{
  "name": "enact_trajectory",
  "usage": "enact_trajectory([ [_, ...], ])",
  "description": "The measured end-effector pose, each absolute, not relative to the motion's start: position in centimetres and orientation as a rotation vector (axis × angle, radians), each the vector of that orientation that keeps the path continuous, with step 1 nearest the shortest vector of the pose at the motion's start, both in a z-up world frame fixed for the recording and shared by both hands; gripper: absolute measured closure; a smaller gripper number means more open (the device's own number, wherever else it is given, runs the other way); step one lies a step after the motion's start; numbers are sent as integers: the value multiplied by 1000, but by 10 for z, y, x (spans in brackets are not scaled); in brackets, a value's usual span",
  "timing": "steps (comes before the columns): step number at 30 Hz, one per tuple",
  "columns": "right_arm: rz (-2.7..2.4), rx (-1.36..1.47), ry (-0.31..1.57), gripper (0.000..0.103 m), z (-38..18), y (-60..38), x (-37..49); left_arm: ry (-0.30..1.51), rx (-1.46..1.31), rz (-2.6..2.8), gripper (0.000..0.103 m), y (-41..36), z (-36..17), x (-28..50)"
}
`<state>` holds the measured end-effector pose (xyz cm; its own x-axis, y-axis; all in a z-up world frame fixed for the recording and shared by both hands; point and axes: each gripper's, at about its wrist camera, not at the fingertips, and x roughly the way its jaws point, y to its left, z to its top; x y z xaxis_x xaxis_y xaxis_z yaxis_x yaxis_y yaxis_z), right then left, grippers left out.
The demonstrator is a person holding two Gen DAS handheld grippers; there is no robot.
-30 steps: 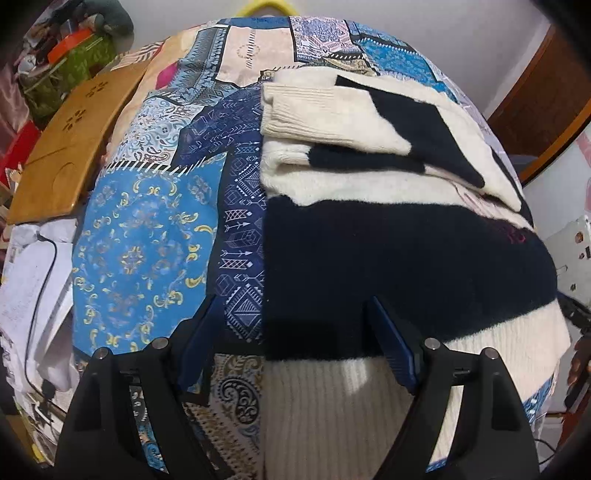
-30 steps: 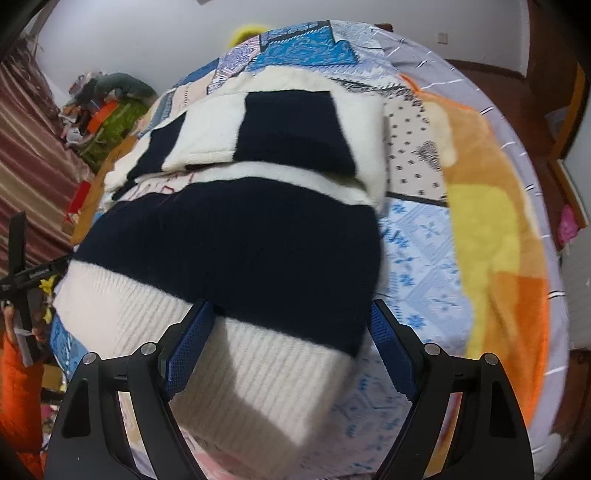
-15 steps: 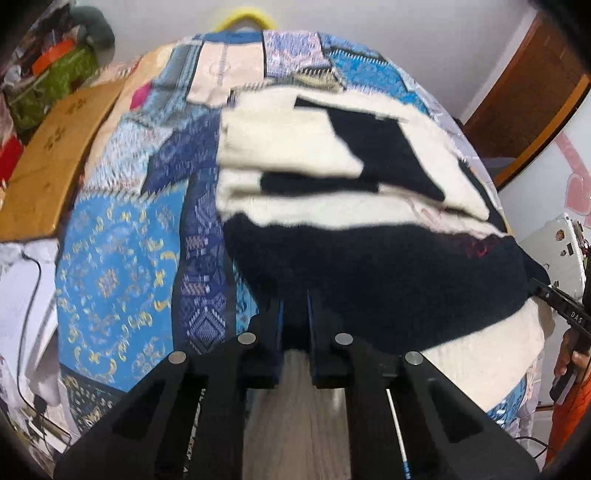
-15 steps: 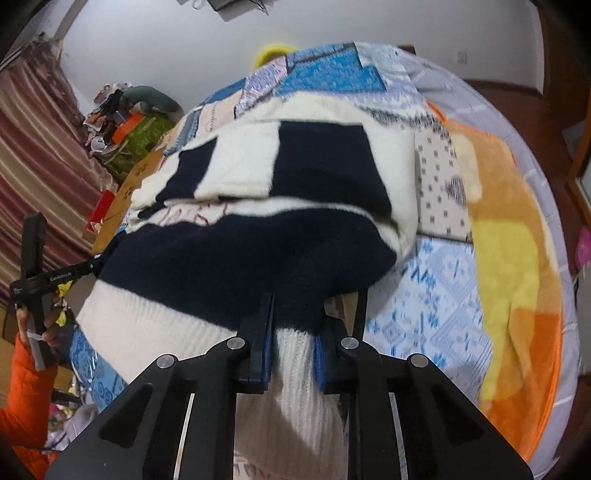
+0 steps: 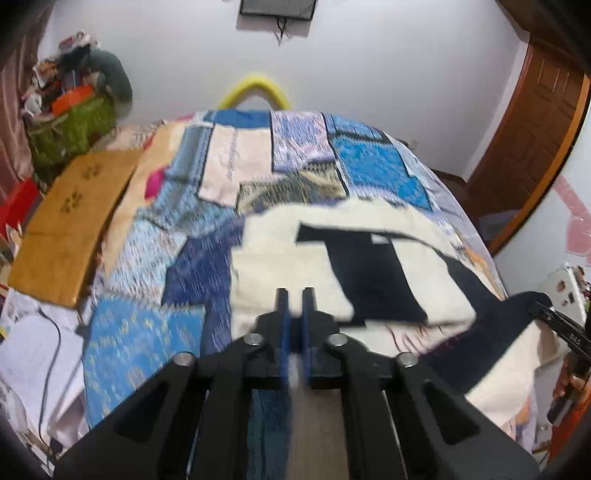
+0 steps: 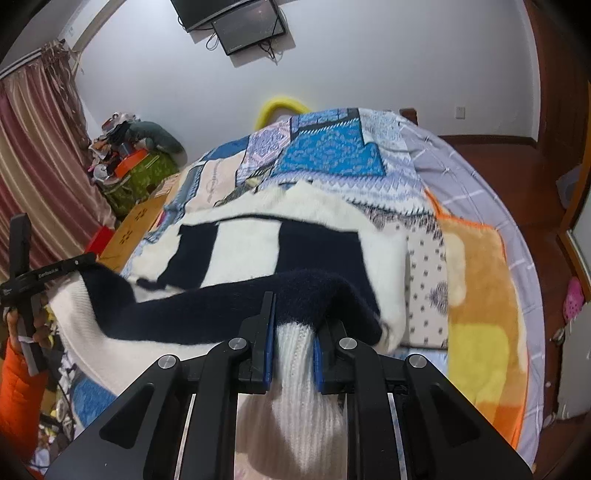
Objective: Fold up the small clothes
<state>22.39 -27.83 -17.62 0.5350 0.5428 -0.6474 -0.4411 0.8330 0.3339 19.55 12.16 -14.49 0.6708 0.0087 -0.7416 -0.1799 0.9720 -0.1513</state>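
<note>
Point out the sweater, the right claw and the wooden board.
sweater (image 6: 325, 254), right wrist view, navy sleeve block.
right claw (image 6: 293, 330), right wrist view, between fingertips, shut on white hem.
wooden board (image 5: 70, 225), left wrist view, top face.

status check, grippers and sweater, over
Left hand-held gripper and right hand-held gripper both shut on sweater hem. Hem lifted off bed. Nothing in the way.

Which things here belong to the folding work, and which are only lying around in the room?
Belong to the job:
- cream and navy sweater
- right tongs, shut on its ribbed hem
- left tongs, shut on its other bottom corner
- patchwork bedspread under it

Just lying about:
- wooden board
- orange and yellow blanket
- green bag
- wall screen
</note>
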Motion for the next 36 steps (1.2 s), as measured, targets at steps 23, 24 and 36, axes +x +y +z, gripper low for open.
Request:
enact_trajectory([
  [23, 523, 169, 996, 85, -237, -274, 279, 1045, -225, 161, 83, 144, -215, 237],
  [24, 522, 162, 998, 84, -235, -274, 278, 1042, -226, 161, 73, 143, -213, 233],
  [36, 472, 92, 967, 34, -214, -284, 256, 1033, -159, 144, 23, 123, -198, 195],
])
